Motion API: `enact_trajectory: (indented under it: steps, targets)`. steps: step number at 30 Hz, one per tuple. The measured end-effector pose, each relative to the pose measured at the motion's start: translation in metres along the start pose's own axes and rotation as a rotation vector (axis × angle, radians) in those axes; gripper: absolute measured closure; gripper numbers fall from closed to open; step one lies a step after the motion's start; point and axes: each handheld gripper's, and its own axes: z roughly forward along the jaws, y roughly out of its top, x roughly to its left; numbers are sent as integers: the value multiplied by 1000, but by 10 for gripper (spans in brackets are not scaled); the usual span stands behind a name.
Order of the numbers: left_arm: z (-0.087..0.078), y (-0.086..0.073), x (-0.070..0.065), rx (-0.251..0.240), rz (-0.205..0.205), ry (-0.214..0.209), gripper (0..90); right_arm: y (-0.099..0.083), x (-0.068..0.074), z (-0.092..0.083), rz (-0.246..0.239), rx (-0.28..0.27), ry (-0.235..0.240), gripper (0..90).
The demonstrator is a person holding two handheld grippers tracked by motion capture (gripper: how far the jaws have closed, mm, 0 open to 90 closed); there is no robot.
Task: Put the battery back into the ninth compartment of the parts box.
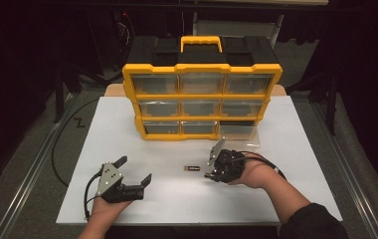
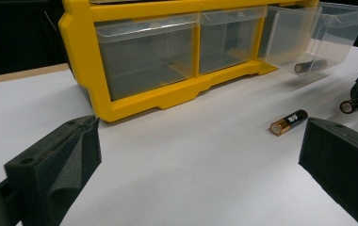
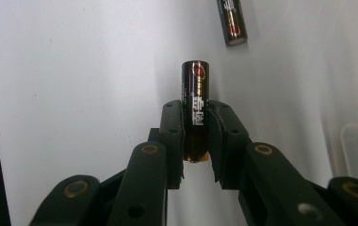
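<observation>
My right gripper [image 3: 196,123] is shut on a black AA battery [image 3: 195,94] that sticks out past its fingertips. It hovers just above the white table, right of centre [image 1: 208,174]. A second black-and-gold battery [image 1: 192,169] lies flat on the table just left of it [image 2: 288,122] [image 3: 231,21]. The bottom-right clear drawer [image 1: 239,132] of the yellow organizer [image 1: 202,74] is pulled out, and a third battery [image 2: 309,66] lies inside it. My left gripper [image 1: 136,169] rests open at the front left, with nothing between its jaws [image 2: 200,155].
The organizer stands at the back middle of the white table [image 1: 127,209], its other clear drawers pushed in. A black cable [image 1: 60,164] runs along the table's left side. The person's forearms come in from the bottom edge.
</observation>
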Motion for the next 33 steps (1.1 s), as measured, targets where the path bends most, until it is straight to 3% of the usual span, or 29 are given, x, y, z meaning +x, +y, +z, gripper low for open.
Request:
enact_trajectory:
  steps: [17, 20, 33]
  targets:
    - [1, 0, 1, 4, 1, 1, 3, -21, -4, -9, -15, 15, -20, 789]
    - [1, 0, 0, 2, 0, 0, 3, -25, -5, -11, 6, 11, -20, 789]
    - [2, -1, 1, 7, 0, 0, 3, -35, -11, -22, 4, 19, -22, 789]
